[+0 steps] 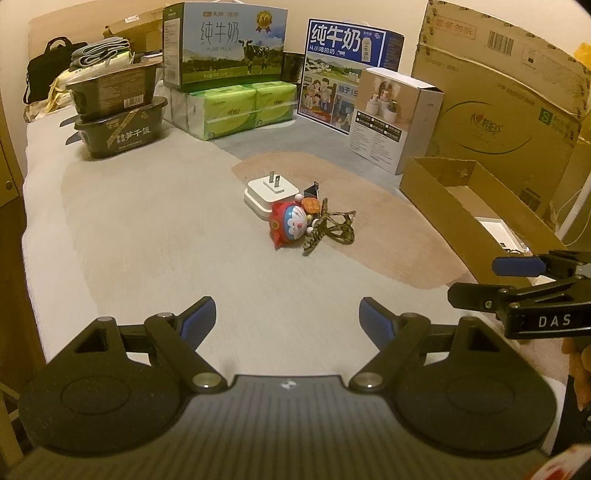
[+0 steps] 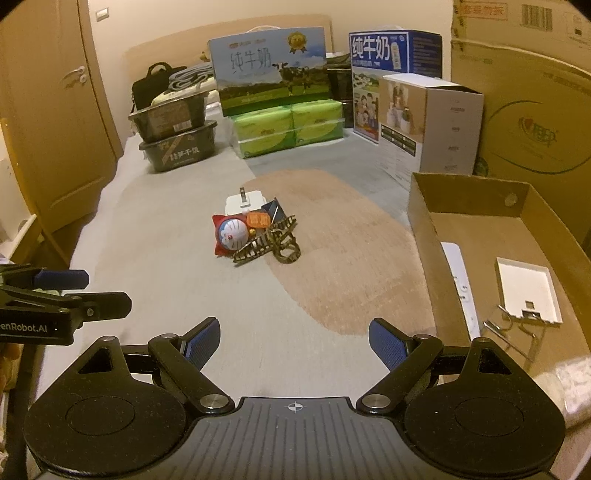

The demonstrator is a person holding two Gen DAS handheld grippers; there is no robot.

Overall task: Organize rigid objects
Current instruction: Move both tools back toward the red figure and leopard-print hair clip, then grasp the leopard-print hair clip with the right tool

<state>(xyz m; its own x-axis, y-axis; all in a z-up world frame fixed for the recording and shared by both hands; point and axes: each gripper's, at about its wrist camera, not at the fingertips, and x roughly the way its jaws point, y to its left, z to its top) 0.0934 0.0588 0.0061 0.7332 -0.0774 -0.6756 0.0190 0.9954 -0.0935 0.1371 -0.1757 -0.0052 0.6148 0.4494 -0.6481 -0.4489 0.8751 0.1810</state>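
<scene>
Both your left gripper [image 1: 287,317] and right gripper [image 2: 294,339] stood wide open and empty, ready for picking. Your pile, white plug [image 1: 271,192] and red toy [image 1: 289,225], sat mid-bed, the cardboard tray [image 2: 424,206] near the right edge, probably for sorting.

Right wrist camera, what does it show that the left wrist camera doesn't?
Only the right wrist view shows the wooden door and, inside the open cardboard box, a white tray and a wire clip. Only the left wrist view shows the folded cardboard behind the milk carton. Both show the small pile: white plug, Doraemon toy and hair claw, with both grippers open.
</scene>
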